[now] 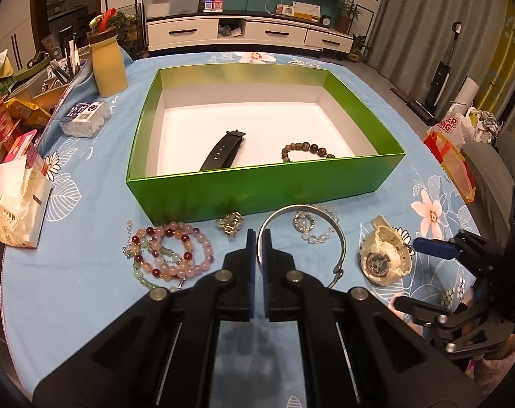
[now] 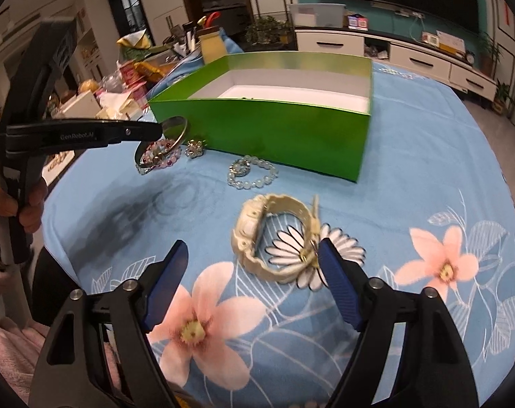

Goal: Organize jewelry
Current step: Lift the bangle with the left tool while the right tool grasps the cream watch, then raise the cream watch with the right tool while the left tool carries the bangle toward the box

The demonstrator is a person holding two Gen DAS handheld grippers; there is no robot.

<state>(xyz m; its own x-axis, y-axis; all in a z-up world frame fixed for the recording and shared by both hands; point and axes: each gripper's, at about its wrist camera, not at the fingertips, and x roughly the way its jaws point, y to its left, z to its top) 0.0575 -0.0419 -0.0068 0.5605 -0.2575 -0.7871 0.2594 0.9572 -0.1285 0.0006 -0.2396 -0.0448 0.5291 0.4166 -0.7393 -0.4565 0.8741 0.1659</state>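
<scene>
The left gripper [image 1: 259, 238] is clamped on the silver bangle [image 1: 328, 219], holding it above the cloth just short of the green box [image 1: 264, 183] (strap and dark beads already inside). The right gripper [image 2: 254, 258] stands wide, its right finger [image 2: 339, 282] beside the cream watch [image 2: 274, 234], not gripping.

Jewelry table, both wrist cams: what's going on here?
A person is sorting jewelry into a green box with two handheld grippers. The left gripper is shut on a silver bangle, held up in front of the box. The right gripper is open, with a cream watch on the tablecloth ahead of its fingers, not gripped. A black strap and a brown bead bracelet are already inside; pink bead bracelets wait outside.
</scene>
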